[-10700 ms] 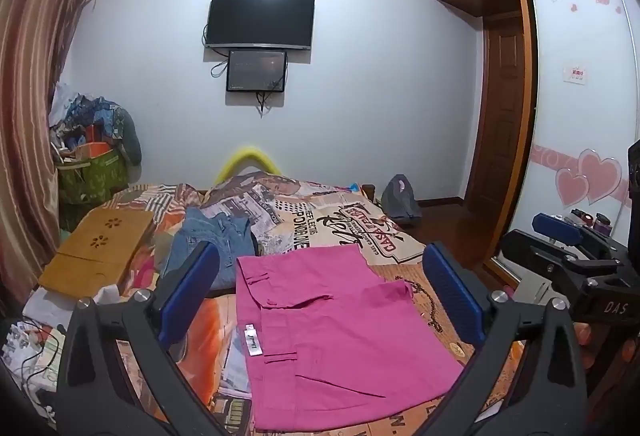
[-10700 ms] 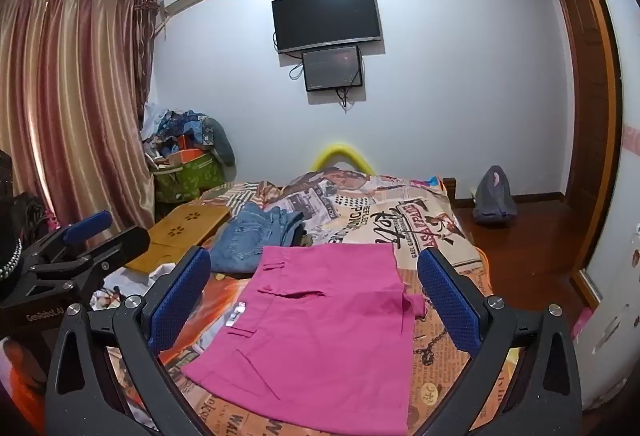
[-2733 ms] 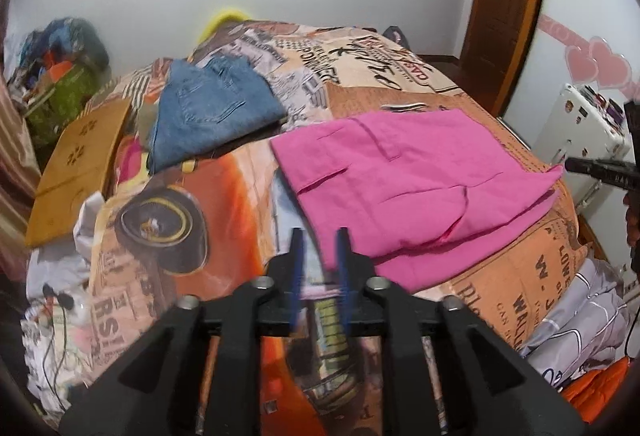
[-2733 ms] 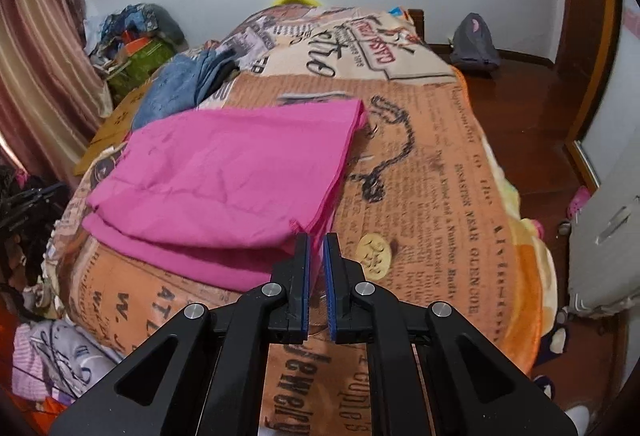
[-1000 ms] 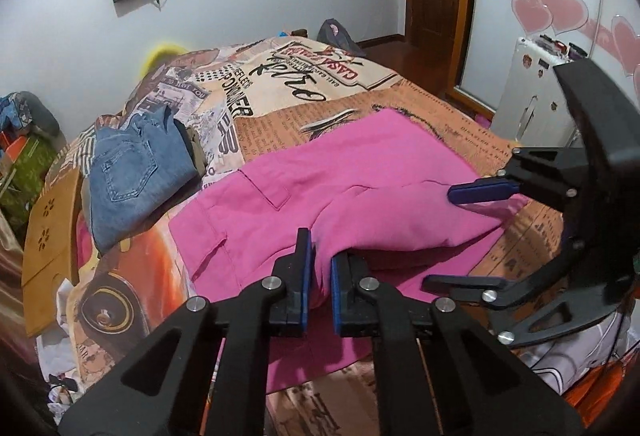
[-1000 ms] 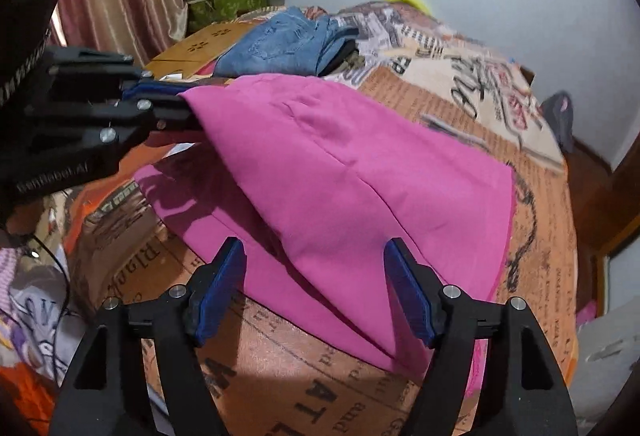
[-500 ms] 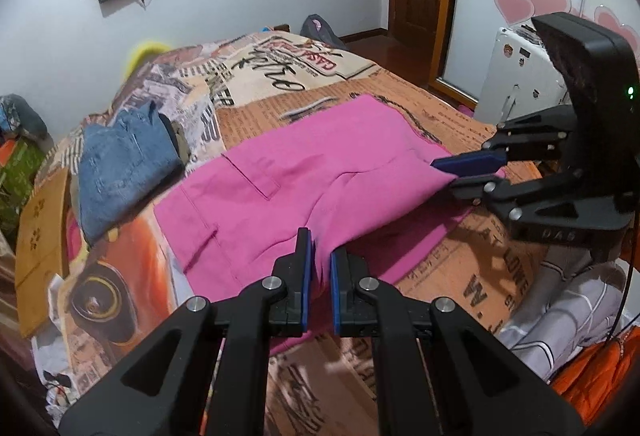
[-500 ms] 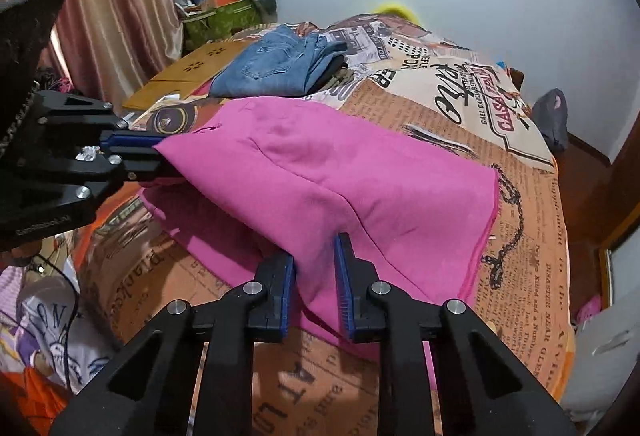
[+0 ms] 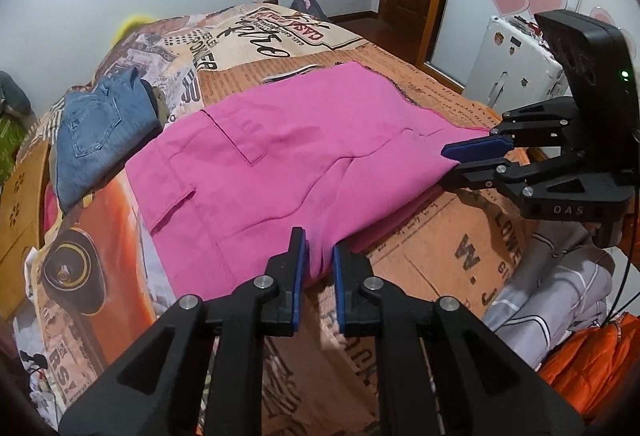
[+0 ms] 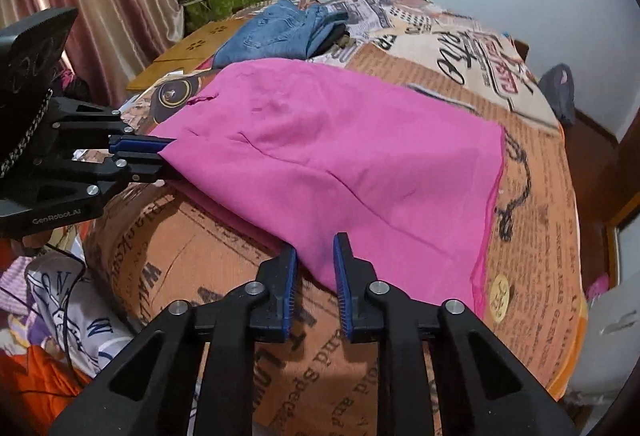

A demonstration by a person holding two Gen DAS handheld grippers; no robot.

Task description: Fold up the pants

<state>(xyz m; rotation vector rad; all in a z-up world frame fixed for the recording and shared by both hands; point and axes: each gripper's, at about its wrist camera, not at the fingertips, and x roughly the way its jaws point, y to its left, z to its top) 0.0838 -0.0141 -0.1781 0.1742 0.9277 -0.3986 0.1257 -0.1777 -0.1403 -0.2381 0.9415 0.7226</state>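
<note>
The pink pants lie folded across the near part of the bed, also in the right wrist view. My left gripper is shut on the pants' near edge at the left corner; it also shows in the right wrist view. My right gripper is shut on the near edge at the right corner; it also shows in the left wrist view. Both corners sit low at the bed's front edge.
Folded blue jeans lie at the far left of the bed, next to a wooden board. A white cabinet stands right of the bed. Loose bedding and orange cloth hang below the front edge.
Both grippers have pulled the held edge of the pants toward the bed's front and lowered it. The right gripper, open a second ago, has closed on the cloth. The fold lies flatter.
</note>
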